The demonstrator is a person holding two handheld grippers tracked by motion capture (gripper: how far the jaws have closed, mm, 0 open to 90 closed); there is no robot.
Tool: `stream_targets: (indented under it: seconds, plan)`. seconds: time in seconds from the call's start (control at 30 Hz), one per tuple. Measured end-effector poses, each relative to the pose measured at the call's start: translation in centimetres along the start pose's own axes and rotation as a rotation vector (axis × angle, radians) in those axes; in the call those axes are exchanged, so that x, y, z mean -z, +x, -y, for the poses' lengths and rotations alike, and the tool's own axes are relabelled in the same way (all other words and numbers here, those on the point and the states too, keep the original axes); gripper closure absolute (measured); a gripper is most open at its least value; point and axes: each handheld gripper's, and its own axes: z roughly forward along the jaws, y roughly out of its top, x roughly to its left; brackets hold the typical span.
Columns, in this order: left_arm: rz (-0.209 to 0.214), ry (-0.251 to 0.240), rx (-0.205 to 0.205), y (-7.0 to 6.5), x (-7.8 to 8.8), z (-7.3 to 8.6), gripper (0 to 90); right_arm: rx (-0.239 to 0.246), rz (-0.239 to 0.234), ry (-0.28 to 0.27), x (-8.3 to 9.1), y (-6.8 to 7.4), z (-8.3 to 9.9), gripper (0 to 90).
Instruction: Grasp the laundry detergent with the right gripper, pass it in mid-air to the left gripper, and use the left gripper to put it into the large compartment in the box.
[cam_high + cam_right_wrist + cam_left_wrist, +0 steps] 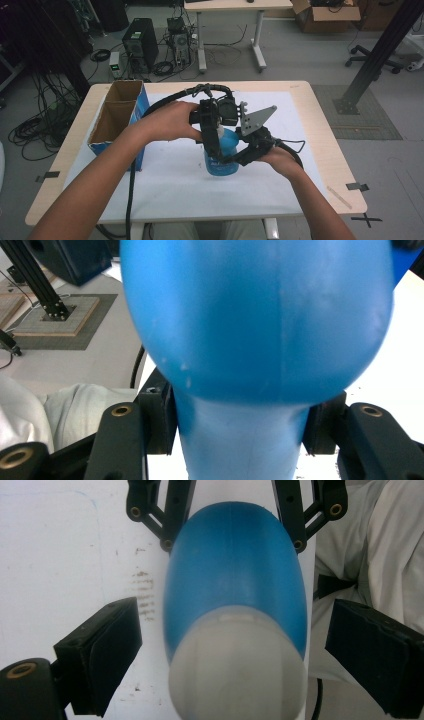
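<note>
Right hand-held gripper (pixel 235 440) pinches blue bottle (pixel 222 152); left hand-held gripper (pixel 235 645) straddles its top, spread.

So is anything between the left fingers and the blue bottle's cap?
Nothing visible is. In the left gripper view the left fingers stand open on either side of the bottle, just above its white cap, with only bare gaps between. The right gripper is already shut on the bottle lower down.

Blue bottle (pixel 221 155), white cap, upright on white mat.
</note>
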Motion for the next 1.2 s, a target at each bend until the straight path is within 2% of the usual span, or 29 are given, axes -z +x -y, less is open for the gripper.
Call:
stream_targets:
  seconds: [0.3,0.77,1.2]
  plan:
    - [0.008,0.008,0.0,-0.01,-0.76,0.03,9.5,0.003,0.0,0.0,-0.01,-0.01,0.02,44.1]
    - [0.006,-0.005,0.0,0.18,-0.62,0.15,23.8,-0.002,0.004,-0.004,0.02,-0.13,0.1,44.1]
    - [0.004,-0.012,0.004,0.16,-0.44,0.2,30.2,-0.005,0.004,-0.005,-0.08,-0.2,0.11,44.1]
